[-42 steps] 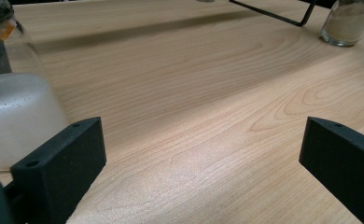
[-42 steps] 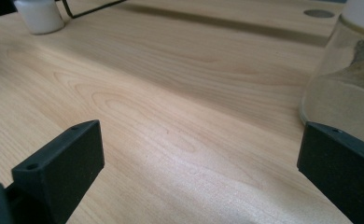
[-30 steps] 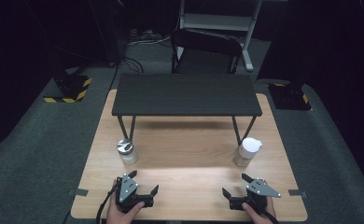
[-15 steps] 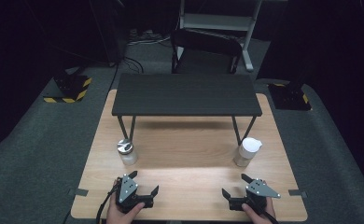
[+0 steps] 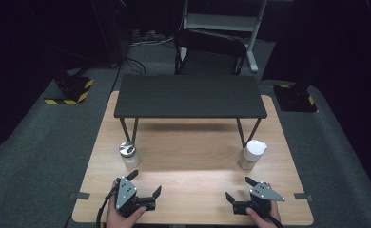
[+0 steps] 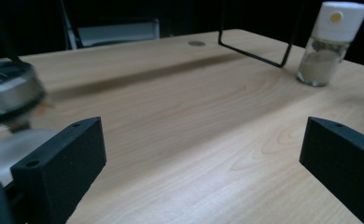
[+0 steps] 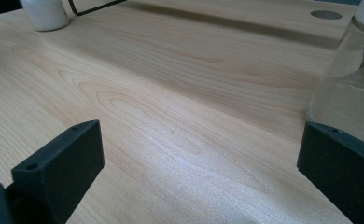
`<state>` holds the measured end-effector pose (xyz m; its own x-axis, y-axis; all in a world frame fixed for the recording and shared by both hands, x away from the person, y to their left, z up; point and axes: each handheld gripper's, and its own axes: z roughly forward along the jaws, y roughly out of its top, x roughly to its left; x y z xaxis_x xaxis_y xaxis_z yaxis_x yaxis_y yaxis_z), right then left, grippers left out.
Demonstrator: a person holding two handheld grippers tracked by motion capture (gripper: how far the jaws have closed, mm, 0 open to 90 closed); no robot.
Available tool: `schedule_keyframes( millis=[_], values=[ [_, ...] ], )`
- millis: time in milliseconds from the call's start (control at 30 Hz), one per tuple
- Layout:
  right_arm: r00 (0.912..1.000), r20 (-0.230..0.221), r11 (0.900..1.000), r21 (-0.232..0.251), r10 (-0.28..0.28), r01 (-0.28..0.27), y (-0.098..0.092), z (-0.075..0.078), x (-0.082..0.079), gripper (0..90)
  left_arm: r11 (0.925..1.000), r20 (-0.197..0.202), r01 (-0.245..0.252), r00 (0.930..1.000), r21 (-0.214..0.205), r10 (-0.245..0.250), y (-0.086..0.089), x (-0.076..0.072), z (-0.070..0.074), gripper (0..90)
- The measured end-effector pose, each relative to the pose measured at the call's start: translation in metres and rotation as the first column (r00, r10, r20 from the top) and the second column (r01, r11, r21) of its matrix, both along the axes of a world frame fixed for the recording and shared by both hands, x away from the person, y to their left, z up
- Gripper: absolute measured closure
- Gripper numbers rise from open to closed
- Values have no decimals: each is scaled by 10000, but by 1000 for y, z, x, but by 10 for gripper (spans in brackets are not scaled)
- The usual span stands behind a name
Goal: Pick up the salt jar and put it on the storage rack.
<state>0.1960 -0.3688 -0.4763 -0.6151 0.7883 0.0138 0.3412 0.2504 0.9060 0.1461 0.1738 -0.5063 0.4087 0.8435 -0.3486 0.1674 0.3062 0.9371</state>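
Note:
Two jars stand on the wooden table (image 5: 193,142). A glass jar with a metal lid (image 5: 128,154) is at the left, and a jar with a white lid (image 5: 253,154), holding a sandy powder, is at the right. My left gripper (image 5: 145,183) is open near the front edge, just in front of the metal-lid jar. My right gripper (image 5: 239,188) is open in front of the white-lid jar. The left gripper view has the metal-lid jar (image 6: 7,93) blurred at its left and the white-lid jar (image 6: 329,44) far off. In the right gripper view the white-lid jar (image 7: 348,93) is close beside the right jaw.
A low black shelf on thin wire legs (image 5: 188,96) spans the back half of the table, with a gap beneath it. A black chair (image 5: 209,52) stands behind the table. Dark carpet surrounds it. Bare wood lies between the two grippers.

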Motion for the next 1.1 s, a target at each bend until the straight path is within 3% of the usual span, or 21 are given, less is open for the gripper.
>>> schedule_keyframes(
  millis=[200,433,467,600,667,700,1100],
  values=[
    [10000,40,10000,-39,-9,9,1,0,-1,5,9970,157,-776,9969,-54,777,12,-2,2,7],
    [10000,32,10000,-68,1,-1,2,0,-1,5,9862,109,-1652,9862,92,1651,23,1,-2,7],
    [10000,61,10000,-76,2,-1,2,0,-1,5,9821,51,-1877,9822,169,1876,24,5,-4,7],
    [10000,92,10000,-36,-22,23,2,-1,-2,5,9771,-204,-2124,9769,131,2126,26,15,-7,7],
    [10000,54,10000,4,-35,35,1,-1,-1,5,9753,-569,-2201,9741,-186,2187,26,24,-8,7],
    [10000,54,10000,4,-35,35,1,-1,-1,5,9753,-569,-2201,9741,-186,2187,26,24,-8,7],
    [10000,56,10000,54,-29,28,0,-1,-1,5,9588,-993,-2798,9538,490,2835,12,63,-14,18]
  ],
)
